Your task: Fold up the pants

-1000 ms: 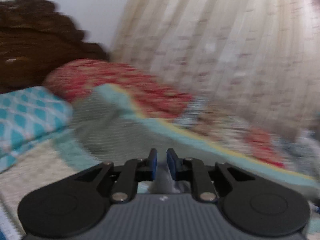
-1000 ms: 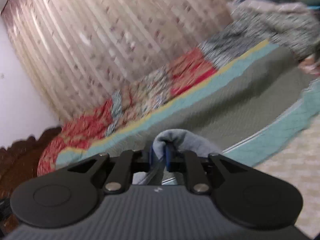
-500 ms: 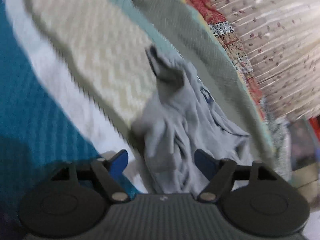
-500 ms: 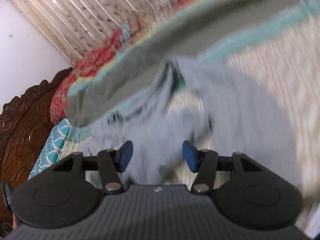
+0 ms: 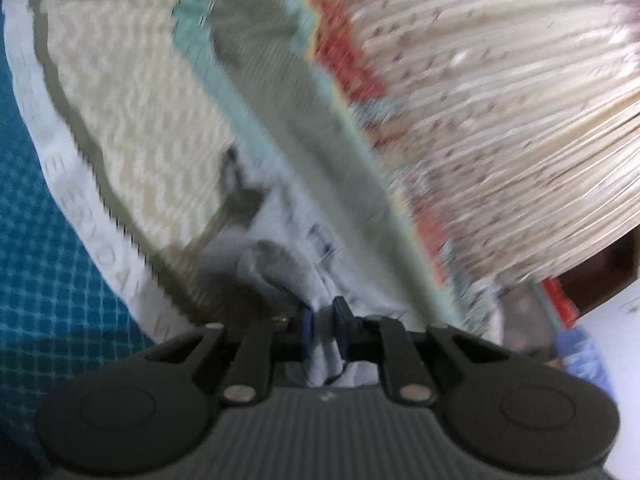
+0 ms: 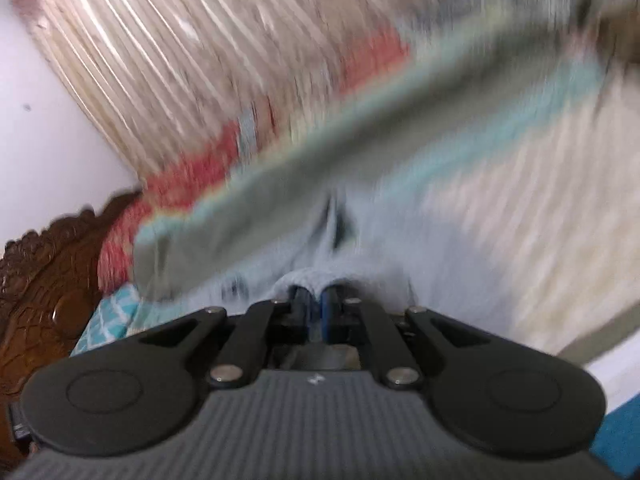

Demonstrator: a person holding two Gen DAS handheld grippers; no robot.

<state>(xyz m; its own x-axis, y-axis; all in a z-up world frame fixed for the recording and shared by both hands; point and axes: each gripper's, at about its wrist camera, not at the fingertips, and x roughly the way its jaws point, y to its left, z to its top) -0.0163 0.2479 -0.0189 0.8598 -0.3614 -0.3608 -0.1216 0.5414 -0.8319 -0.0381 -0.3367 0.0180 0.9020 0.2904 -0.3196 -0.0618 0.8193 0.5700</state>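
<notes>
The light grey pants (image 5: 276, 236) lie crumpled on the cream zigzag bedspread (image 5: 132, 112). My left gripper (image 5: 323, 322) is shut on a bunch of the grey fabric, which runs between its blue pads. In the right wrist view the pants (image 6: 296, 248) stretch ahead over the bed, and my right gripper (image 6: 314, 304) is shut on a fold of them that bulges over its fingertips. Both views are blurred by motion.
A grey-green quilt with a teal border (image 5: 304, 120) lies along the bed's far side, with a red patterned blanket (image 6: 192, 176) beyond it. A striped curtain (image 5: 500, 100) hangs behind. A carved wooden headboard (image 6: 48, 272) and a teal pillow (image 6: 108, 320) are at the left.
Half a second ago both grippers were open above the pants. Now both have closed on the grey fabric and the views are swinging.
</notes>
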